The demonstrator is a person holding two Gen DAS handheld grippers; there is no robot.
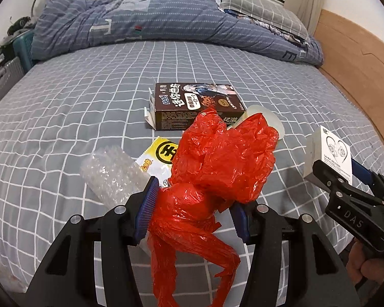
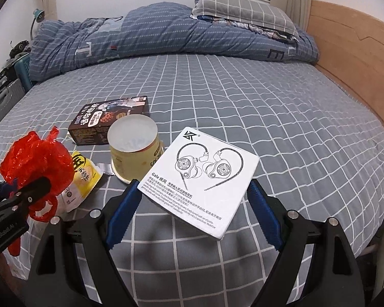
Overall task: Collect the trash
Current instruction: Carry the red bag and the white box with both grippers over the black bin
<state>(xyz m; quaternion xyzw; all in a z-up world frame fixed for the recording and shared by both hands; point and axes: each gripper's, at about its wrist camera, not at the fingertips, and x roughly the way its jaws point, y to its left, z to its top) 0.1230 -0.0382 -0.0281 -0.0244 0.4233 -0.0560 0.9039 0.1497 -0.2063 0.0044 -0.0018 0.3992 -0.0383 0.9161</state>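
Left tongs clamped on red plastic bag, right tongs gripping white earphone box — remaining trash on the bed — paper cup, cookie box — lies ahead-left, between both.

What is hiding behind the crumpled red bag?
Behind the red bag lie a brown cookie box, a pale cup and a yellow wrapper; each is partly covered.

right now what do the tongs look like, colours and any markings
Both are black angular frames with silver bolts and ribbed blue pads. The left tongs read GenRobot.AI on the side, the right tongs DAS. A bare hand grips the right handle.
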